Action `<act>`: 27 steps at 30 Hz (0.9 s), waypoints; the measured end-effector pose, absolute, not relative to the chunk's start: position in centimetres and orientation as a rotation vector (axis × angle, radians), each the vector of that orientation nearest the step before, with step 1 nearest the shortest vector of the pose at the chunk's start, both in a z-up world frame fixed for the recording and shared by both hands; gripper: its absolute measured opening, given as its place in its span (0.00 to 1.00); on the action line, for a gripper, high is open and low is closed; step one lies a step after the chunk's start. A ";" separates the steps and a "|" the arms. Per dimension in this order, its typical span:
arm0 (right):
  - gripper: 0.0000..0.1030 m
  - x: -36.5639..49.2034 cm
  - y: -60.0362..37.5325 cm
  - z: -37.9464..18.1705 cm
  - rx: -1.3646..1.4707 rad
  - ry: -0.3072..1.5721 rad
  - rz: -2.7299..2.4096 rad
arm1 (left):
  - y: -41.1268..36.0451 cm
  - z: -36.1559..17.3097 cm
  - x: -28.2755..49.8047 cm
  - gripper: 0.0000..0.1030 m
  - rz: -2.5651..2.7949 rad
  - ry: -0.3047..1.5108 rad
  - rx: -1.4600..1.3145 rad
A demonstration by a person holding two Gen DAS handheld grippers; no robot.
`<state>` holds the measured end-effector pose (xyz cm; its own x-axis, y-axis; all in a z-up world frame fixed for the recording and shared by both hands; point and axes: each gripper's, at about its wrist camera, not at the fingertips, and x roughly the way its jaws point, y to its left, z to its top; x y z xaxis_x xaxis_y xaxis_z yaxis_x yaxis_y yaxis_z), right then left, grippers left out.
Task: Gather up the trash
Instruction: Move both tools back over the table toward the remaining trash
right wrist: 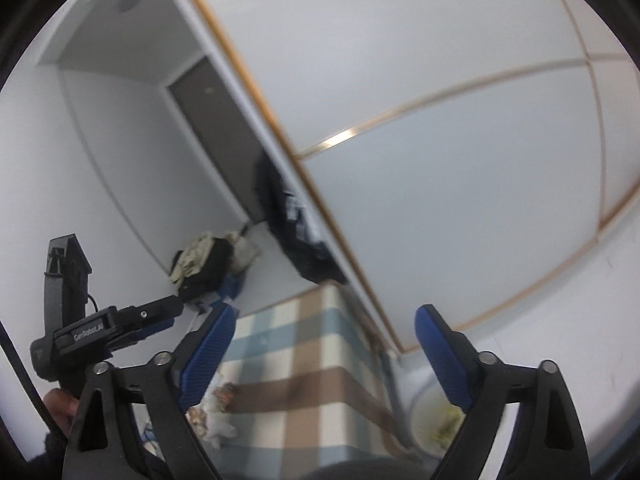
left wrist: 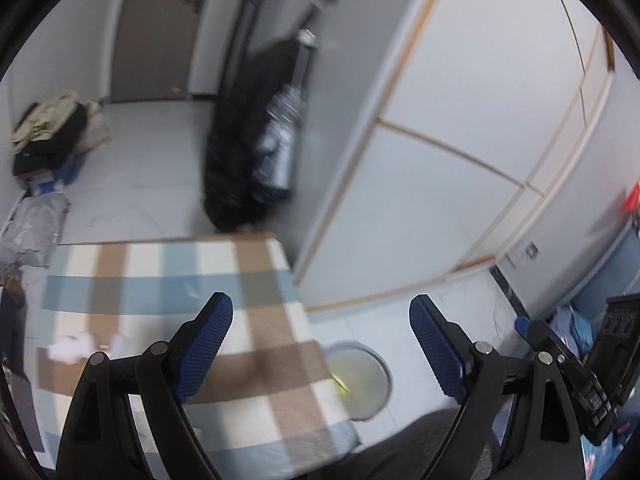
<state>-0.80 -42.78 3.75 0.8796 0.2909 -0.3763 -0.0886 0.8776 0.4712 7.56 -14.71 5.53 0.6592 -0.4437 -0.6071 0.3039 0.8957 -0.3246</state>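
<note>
Both views are smeared by motion, so fine detail is lost. In the left wrist view the white crumpled scraps (left wrist: pixel 74 346) on the checked tabletop (left wrist: pixel 256 280) are too blurred to identify, and the left gripper's (left wrist: pixel 320 348) near finger hides part of them. The round bin (left wrist: pixel 360 376) beside the tabletop is partly covered by the tabletop's edge; its yellowish contents cannot be made out. In the right wrist view the crumpled trash (right wrist: pixel 218 408) is half hidden behind one blue pad (right wrist: pixel 206 356) (printed wrapper or tissue, unclear), and the bin (right wrist: pixel 434 420) is masked by the right gripper's (right wrist: pixel 320 356) other finger. The dark bundle (left wrist: pixel 248 136) against the wall stays unreadable.
</note>
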 end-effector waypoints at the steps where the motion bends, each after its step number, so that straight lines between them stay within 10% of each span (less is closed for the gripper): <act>1: 0.96 -0.8 -42.2 4.0 0.454 0.448 0.207 | -13.8 5.9 7.3 0.86 -0.406 0.724 -0.204; 27: 1.00 2.5 -19.9 2.7 0.219 0.500 0.464 | 4.4 -0.1 6.8 0.86 -0.057 0.679 -0.217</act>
